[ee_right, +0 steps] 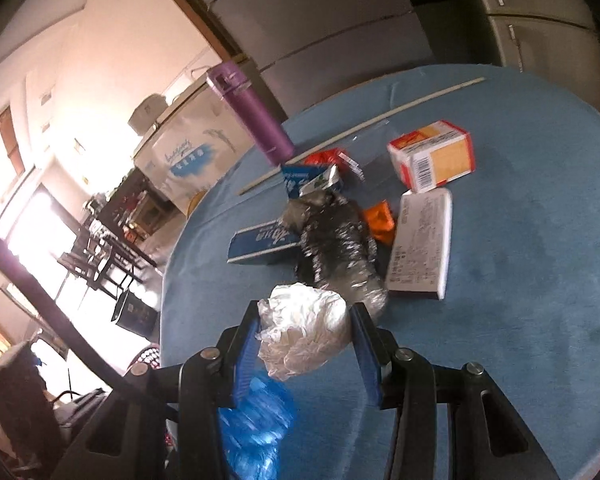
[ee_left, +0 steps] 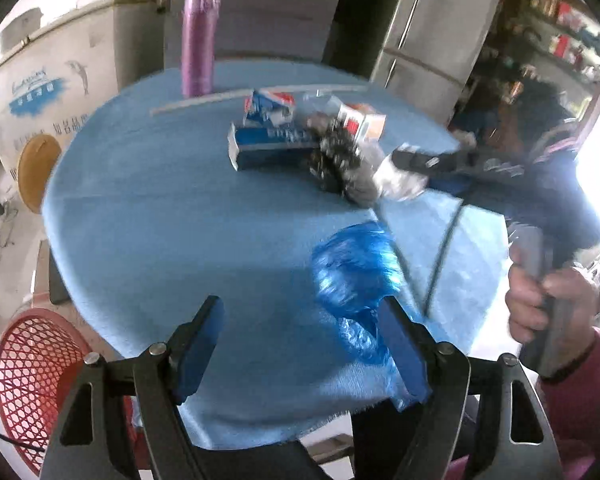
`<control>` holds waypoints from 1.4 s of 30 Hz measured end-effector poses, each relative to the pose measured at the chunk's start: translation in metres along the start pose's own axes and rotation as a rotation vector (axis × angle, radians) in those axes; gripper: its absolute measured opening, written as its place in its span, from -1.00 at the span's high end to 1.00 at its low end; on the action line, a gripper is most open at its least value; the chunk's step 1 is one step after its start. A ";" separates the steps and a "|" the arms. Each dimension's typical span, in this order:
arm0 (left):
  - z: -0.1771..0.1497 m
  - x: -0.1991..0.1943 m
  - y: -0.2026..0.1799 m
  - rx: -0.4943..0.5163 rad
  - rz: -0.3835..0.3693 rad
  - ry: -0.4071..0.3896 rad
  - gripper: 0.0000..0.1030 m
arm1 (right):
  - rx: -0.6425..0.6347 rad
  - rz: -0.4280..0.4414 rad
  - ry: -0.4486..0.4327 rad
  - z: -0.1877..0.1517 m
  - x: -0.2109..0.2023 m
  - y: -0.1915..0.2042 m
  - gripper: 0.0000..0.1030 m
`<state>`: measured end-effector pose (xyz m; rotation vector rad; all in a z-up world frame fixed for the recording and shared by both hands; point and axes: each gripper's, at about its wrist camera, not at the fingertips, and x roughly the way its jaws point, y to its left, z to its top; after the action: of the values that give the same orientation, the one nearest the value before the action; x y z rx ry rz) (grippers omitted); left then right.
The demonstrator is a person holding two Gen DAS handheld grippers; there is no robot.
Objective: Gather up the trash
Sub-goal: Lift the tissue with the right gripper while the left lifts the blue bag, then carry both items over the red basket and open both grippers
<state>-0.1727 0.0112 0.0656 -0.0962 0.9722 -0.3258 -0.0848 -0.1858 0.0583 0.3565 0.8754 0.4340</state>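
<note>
A round table with a blue cloth (ee_left: 148,216) holds a pile of trash: a blue carton (ee_left: 272,146), a crumpled silvery-black wrapper (ee_left: 340,160), an orange and white box (ee_right: 432,156) and a flat white box (ee_right: 420,240). My right gripper (ee_right: 304,336) is shut on a crumpled clear plastic wad (ee_right: 304,328), held above the table; it also shows in the left wrist view (ee_left: 400,176). My left gripper (ee_left: 300,344) is open over the near table edge. A crumpled blue plastic bag (ee_left: 356,272) lies by its right finger (ee_left: 400,348).
A purple flask (ee_left: 198,40) stands at the far table edge beside a long thin stick (ee_left: 236,98). A red mesh basket (ee_left: 32,380) sits on the floor at the lower left. A white chest freezer (ee_left: 40,80) and a fridge (ee_left: 432,28) stand behind the table.
</note>
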 end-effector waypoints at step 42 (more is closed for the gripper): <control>-0.120 -0.144 0.220 -0.464 0.463 -0.051 -0.06 | -0.331 0.356 0.349 -0.060 0.110 0.228 0.05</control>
<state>-0.2958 0.2726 0.0630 -0.2943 0.9737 0.3308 -0.1198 0.0724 0.0576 0.1288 1.0602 0.9796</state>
